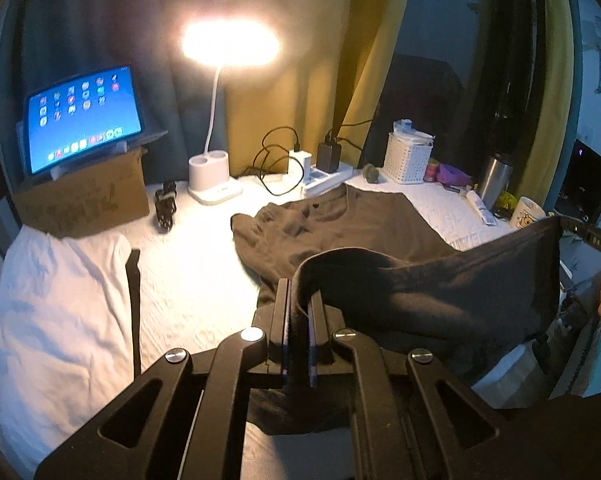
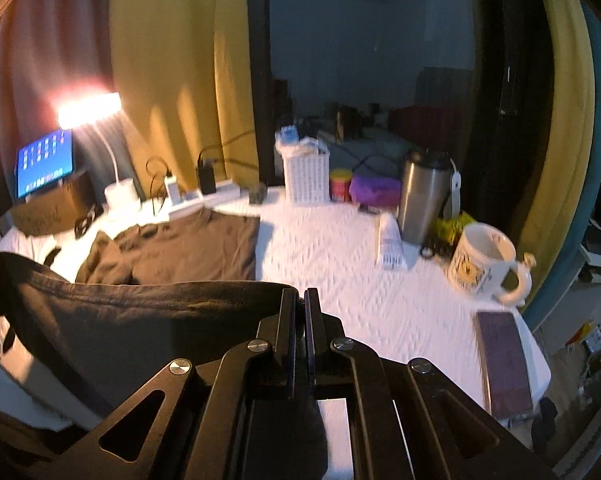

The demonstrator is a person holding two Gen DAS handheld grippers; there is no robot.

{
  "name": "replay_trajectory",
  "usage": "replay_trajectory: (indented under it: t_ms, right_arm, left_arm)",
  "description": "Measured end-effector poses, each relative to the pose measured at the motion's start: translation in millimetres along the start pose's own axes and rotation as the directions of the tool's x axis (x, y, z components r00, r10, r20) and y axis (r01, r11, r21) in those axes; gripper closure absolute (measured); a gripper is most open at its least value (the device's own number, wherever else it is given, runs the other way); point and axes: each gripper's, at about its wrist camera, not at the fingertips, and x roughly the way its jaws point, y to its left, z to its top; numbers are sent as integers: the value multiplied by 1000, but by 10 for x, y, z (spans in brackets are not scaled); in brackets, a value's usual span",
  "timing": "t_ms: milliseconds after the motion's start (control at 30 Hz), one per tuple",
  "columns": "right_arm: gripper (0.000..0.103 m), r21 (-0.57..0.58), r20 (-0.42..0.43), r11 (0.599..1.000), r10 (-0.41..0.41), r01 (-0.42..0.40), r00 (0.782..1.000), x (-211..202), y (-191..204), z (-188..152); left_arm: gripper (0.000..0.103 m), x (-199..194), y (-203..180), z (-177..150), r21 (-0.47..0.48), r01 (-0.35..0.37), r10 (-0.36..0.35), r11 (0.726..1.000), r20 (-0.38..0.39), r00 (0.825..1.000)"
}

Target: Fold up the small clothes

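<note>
dark garment (image 1: 440,292) between both clamped hand-held grippers

My left wrist camera tilts down over the white table (image 1: 188,280), lamp (image 1: 216,160) upper centre. My right sees the same lamp (image 2: 118,184) far left; both close.

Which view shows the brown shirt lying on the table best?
Left wrist: the brown shirt spreads across mid-frame, neckline visible, near edge hidden by the dark garment. The right wrist view shows it smaller, blurred, off left.
</note>
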Motion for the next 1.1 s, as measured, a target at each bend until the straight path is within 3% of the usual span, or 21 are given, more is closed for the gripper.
replay_trajectory:
  t_ms: [333,633,1100]
  right_arm:
    - [99,58,105,998,22,-29,994,273,-137,508]
    - [99,40,101,998,51,-55,994,783,-34,863]
    - [99,34,45,996,82,-83,996,1883,82,1243]
  left_arm:
    - [98,164,25,329,8,-19,19,1000,28,999]
    - [98,476,212,589,2,-68,68,998,21,997]
    - [98,1383,625,897,-17,-108,107,994,-49,993]
